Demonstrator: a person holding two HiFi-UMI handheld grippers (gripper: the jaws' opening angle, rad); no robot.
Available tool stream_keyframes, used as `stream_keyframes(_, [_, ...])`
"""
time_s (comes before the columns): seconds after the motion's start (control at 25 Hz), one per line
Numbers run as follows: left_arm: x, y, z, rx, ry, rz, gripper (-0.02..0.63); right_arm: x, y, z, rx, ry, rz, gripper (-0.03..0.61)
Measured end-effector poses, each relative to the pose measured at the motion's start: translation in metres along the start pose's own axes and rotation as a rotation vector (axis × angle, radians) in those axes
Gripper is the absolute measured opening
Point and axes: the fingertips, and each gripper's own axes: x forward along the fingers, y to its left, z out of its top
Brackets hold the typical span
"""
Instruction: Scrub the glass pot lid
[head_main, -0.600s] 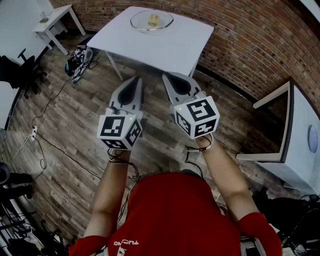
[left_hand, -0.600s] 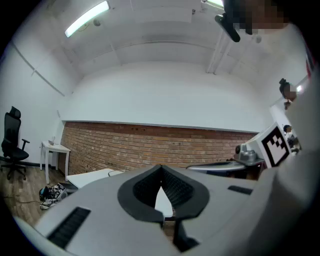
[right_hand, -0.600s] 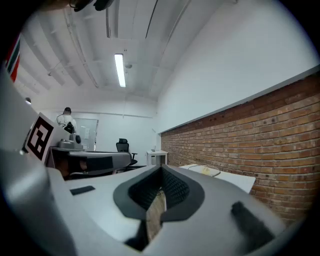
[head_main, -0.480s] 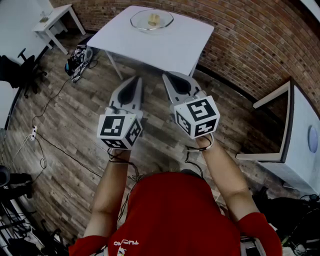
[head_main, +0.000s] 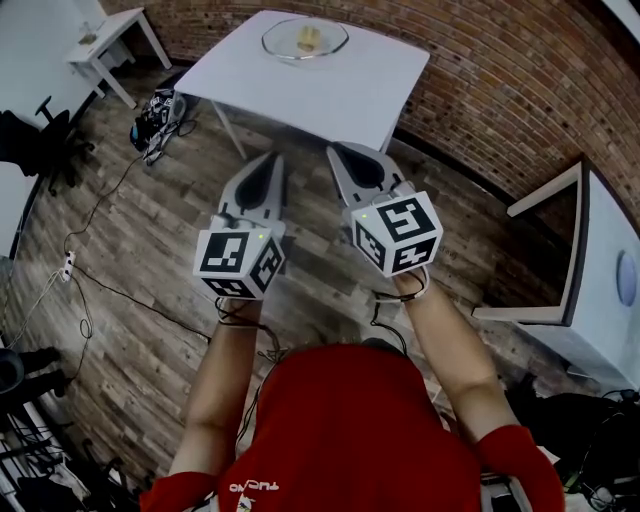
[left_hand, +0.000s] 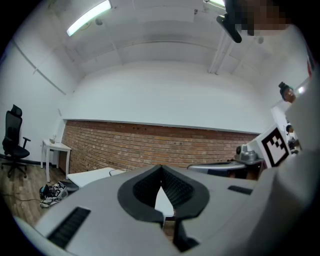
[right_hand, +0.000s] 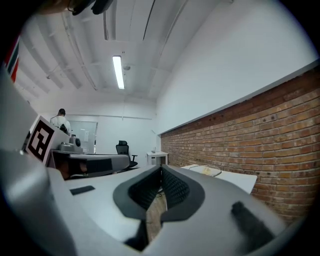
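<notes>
step: approach | left hand-held gripper (head_main: 272, 162), right hand-held gripper (head_main: 338, 153): both pressed together, empty, nothing reachable | glass pot lid (head_main: 305, 40): lies on worktop (head_main: 340, 95), well ahead

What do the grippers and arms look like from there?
The left gripper and right gripper are light grey wedge-shaped shells with black ribbed pads. Each carries a white cube with black square markers and a green light. Dark cables loop at the wrists. The shirt is red, short-sleeved.
</notes>
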Motion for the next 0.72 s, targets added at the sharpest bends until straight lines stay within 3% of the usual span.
stream_keyframes(0.72, [-0.016, 0.053, 0.012, 0.004, -0.024, -0.025, 0.018, 0.034, 0.025, 0.005, -0.009, 0.0, -0.046, 0.029])
